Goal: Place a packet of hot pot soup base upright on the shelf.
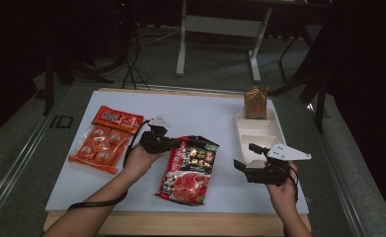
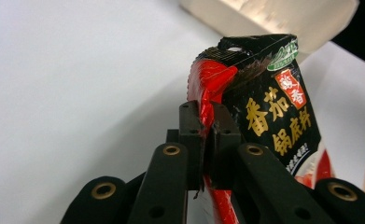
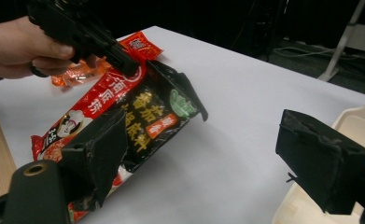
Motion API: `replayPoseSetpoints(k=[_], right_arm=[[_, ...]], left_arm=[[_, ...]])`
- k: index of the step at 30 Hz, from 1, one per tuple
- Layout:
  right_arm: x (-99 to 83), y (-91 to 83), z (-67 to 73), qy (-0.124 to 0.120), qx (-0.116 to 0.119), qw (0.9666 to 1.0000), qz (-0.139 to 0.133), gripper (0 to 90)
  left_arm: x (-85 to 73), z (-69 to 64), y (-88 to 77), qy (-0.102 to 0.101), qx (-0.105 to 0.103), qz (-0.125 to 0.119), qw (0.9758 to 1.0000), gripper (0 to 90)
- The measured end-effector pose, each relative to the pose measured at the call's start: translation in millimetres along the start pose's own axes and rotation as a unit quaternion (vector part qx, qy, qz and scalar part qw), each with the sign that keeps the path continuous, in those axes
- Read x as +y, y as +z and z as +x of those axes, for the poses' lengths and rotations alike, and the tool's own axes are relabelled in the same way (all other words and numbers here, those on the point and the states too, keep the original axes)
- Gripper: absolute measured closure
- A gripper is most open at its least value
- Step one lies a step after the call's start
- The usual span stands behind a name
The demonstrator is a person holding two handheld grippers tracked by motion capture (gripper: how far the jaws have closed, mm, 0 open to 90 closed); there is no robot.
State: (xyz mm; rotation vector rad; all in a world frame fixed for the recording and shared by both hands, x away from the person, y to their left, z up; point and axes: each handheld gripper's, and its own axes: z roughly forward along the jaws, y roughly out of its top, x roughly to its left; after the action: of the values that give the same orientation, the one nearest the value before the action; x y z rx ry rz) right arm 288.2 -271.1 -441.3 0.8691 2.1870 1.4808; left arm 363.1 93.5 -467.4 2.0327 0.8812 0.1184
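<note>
A red and black soup-base packet (image 1: 190,170) lies mid-table with its far end raised off the white board. My left gripper (image 1: 168,143) is shut on that packet's upper left edge. In the left gripper view the two jaws pinch the crumpled red edge (image 2: 207,126) and the packet (image 2: 273,116) hangs to the right. My right gripper (image 1: 245,155) hovers to the right of the packet, open and empty. In the right gripper view its jaws (image 3: 208,158) stand wide apart, with the packet (image 3: 138,116) and the left gripper (image 3: 119,60) beyond them.
An orange packet of round pieces (image 1: 104,140) lies at the board's left. A white compartment tray (image 1: 274,129) sits at the right, with a brown bag (image 1: 255,102) standing in its far end. The wooden table edge (image 1: 180,223) runs along the front.
</note>
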Motion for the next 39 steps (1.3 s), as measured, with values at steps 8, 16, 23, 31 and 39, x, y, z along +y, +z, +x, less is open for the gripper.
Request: replayPoseSetpoints(k=[8,16,23,31,39], right_arm=[[4.5,-3.8,2.1,0.011,0.0,0.9999,-0.001,15.6],[8.5,-2.3,11.8,-0.001,0.004,1.0,0.002,10.0],[14.8,-3.9,19.9,-0.007,0.017,0.9998,-0.006,10.0],[23.5,-1.4,20.2,0.0,0.017,0.9998,0.003,12.2],[30.7,4.8,18.0,0.013,0.037,0.9992,0.005,17.7]], left_arm=[[1.6,-11.2,-13.5,0.009,-0.026,-0.023,0.9994,86.7],[3.6,-28.5,-27.3,0.037,-0.03,-0.049,0.9977,86.8],[9.8,-41.6,-44.2,0.066,-0.038,-0.085,0.9934,86.9],[18.0,-32.8,-52.3,0.054,-0.052,-0.123,0.9895,86.8],[28.1,-28.1,-48.2,0.041,-0.085,-0.161,0.9824,86.7]])
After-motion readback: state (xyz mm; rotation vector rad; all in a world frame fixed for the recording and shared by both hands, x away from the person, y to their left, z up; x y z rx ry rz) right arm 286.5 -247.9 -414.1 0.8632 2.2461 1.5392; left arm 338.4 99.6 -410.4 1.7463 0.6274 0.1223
